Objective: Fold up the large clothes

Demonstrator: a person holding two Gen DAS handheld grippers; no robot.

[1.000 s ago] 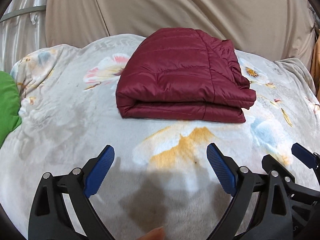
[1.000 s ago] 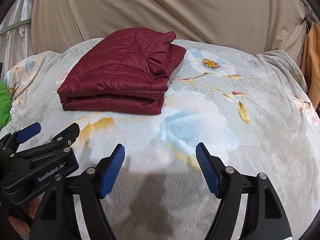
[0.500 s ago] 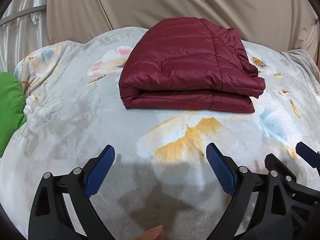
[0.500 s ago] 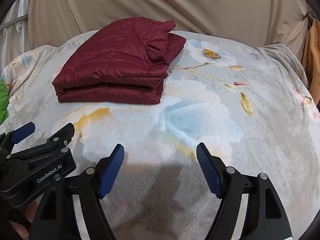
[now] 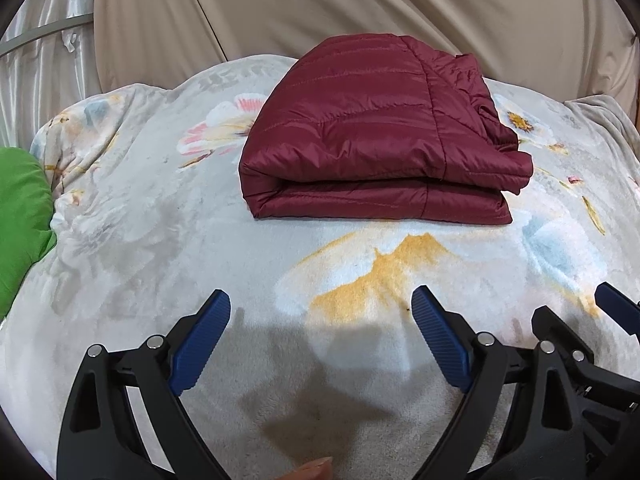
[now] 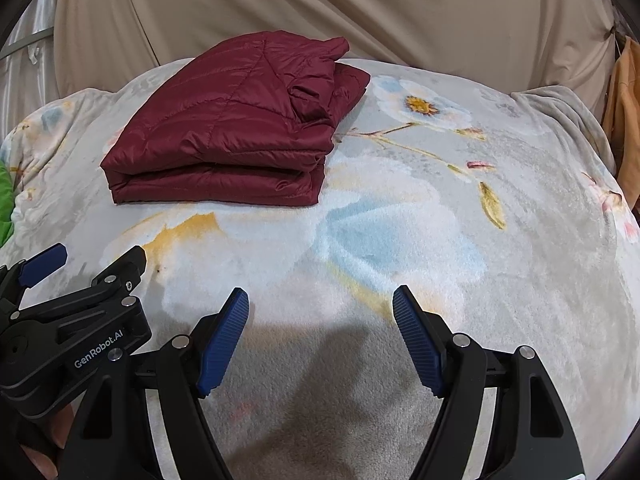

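Floral blanket (image 5: 132,240) spread flat as our folding surface; the maroon puffer jacket (image 5: 376,140) sits mid-bed, folded compactly — looks finished. Our left gripper (image 5: 320,320) and right gripper (image 6: 320,320) hover near, both wide, empty.

1 folded maroon jacket (image 5: 376,136) at 12 o'clock; 1 floral blanket (image 5: 140,248); 1 green cloth (image 5: 20,220) at 9 o'clock; 2 grippers, left gripper (image 5: 320,326) and right gripper (image 6: 321,326); 1 beige curtain (image 5: 360,0).
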